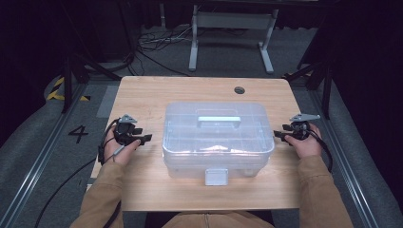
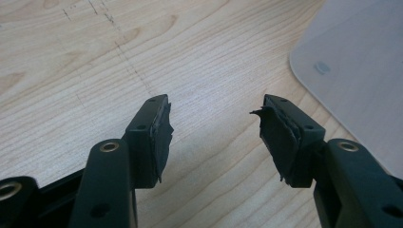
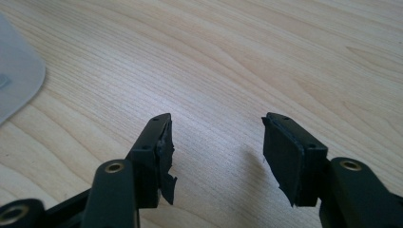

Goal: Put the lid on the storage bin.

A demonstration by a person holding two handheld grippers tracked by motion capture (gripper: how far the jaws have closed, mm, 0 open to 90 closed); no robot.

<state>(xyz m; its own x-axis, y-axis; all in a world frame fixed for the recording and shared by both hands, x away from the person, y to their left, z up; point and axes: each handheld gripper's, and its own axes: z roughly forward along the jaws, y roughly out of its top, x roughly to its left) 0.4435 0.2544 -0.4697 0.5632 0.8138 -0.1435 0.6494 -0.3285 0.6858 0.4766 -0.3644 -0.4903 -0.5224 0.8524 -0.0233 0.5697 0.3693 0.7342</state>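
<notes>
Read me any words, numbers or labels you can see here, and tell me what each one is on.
"4": a black numeral on the grey floor left of the table.
The clear plastic box shows a small round embossed mark in the left gripper view, too faint to read.
Nothing else is legible.

A light wooden surface (image 1: 142,95) stands on grey carpet floor (image 1: 28,137). A round cable hole (image 1: 239,90) sits near its far edge. Behind it stands a white desk frame (image 1: 231,33), with black cables (image 1: 157,45) on the floor. The room around is dark.
</notes>
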